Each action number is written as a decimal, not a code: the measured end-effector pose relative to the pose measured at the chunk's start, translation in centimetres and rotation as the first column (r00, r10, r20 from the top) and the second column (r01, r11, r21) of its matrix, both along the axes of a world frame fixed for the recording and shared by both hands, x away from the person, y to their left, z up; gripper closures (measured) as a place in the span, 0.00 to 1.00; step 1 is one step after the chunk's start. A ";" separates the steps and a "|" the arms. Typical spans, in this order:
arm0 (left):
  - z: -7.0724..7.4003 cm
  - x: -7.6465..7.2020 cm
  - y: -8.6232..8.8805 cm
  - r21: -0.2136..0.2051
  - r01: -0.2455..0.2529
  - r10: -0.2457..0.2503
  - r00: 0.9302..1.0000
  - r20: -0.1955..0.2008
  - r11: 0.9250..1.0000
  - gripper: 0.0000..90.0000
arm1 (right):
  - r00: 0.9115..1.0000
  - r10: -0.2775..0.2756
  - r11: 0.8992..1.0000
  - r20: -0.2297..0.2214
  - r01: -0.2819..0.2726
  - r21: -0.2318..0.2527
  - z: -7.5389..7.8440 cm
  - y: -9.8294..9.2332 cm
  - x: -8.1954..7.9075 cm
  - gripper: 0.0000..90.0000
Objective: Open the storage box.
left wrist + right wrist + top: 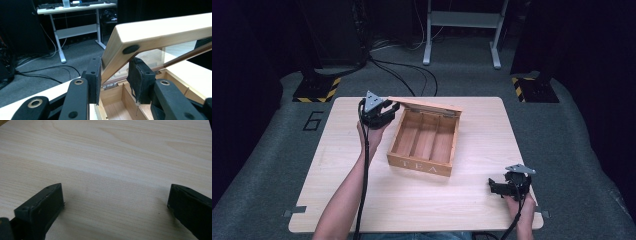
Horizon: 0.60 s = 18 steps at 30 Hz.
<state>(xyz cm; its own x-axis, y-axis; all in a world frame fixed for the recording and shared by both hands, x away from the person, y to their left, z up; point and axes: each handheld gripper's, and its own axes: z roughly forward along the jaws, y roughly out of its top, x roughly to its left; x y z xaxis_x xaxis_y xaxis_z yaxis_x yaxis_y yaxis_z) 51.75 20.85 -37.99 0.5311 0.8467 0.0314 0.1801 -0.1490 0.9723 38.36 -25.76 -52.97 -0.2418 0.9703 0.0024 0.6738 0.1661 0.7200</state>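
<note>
2 grippers are at work on the pale wooden table (337,200). On the left, the left gripper (384,111) has its black jaws pinched on the corner of the light wood lid with a clear window (427,104). That lid belongs to the light brown wooden tea box with 3 empty slots (424,142), which sits near the middle of the table. The lid is lifted partway. To do this well, hold the corner tight and swing it slowly around the hinge, so the box does not slide. On the right, the right gripper (499,187) rests low by the table's near edge, jaws wide apart and holding nothing.
</note>
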 end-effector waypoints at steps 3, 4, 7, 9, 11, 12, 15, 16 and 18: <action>0.0 0.2 -0.1 0.000 -0.008 0.008 1.000 0.008 1.000 0.70 | 1.000 0.000 1.000 0.000 0.000 0.000 0.0 0.0 0.0 0.00; 0.1 0.3 -0.2 -0.004 -0.010 0.010 1.000 0.004 1.000 0.70 | 1.000 0.000 1.000 0.000 0.000 0.001 0.0 0.0 0.0 0.00; 0.3 0.8 -0.2 -0.016 -0.008 0.008 1.000 0.002 1.000 0.71 | 1.000 0.000 1.000 -0.001 0.000 0.001 0.0 0.0 0.0 0.00; 0.4 1.0 -0.3 -0.007 -0.010 0.010 1.000 0.008 1.000 0.71 | 1.000 0.000 1.000 -0.001 0.000 0.002 0.0 0.0 0.0 0.00; 0.6 1.2 -0.3 -0.018 -0.008 0.008 1.000 -0.001 1.000 0.71 | 1.000 0.000 1.000 0.005 0.000 0.005 0.0 0.0 0.0 0.00; 0.6 1.3 -0.3 -0.012 -0.006 0.006 1.000 0.000 1.000 0.71 | 1.000 0.000 1.000 -0.002 0.000 0.004 0.0 0.0 0.0 0.00; 0.8 1.5 -0.2 -0.014 0.002 -0.002 1.000 -0.011 1.000 0.71 | 1.000 0.007 1.000 0.000 -0.007 0.006 0.0 -0.1 0.0 0.00; 0.8 1.6 -0.3 -0.017 -0.001 0.001 1.000 -0.008 1.000 0.71 | 1.000 0.007 1.000 0.000 -0.007 0.006 0.0 -0.1 0.0 0.00; 0.9 1.6 -0.2 -0.016 0.000 0.000 1.000 -0.006 1.000 0.71 | 1.000 0.007 1.000 0.000 -0.007 0.006 0.0 -0.1 0.0 0.00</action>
